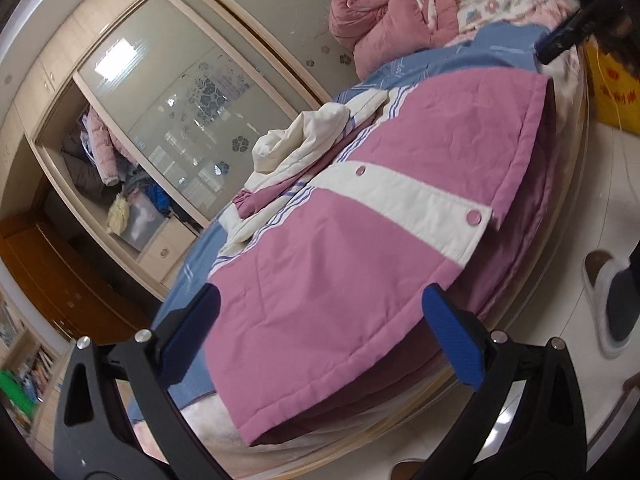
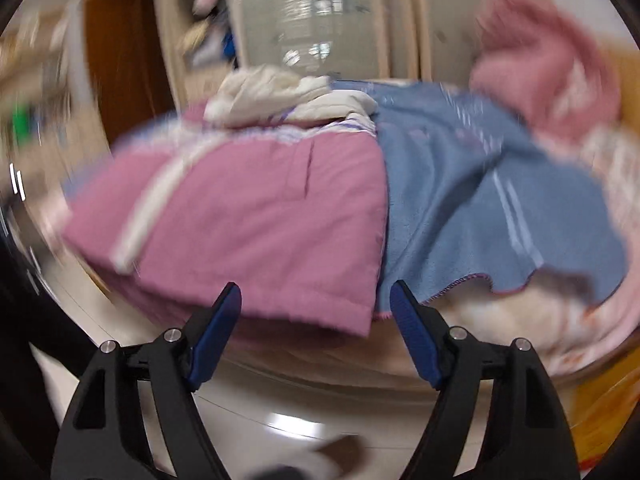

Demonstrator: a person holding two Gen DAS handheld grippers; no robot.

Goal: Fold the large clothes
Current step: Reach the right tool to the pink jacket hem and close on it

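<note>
Pink quilted jacket spread on the bed, folding barely begun

The pink-and-white quilted jacket (image 1: 360, 240) lies flat on the blue bedspread (image 2: 460, 184), hem toward six o'clock; sleeves and body look unfolded. Left gripper (image 1: 320, 320) and right gripper (image 2: 316, 312) fingers spread, empty.

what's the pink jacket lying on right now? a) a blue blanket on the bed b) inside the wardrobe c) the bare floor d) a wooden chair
a: the pink jacket lies spread on the blue blanket that covers the bed, with its hem at the bed's near edge; the left gripper and the right gripper are both open in front of it, holding nothing.
</note>
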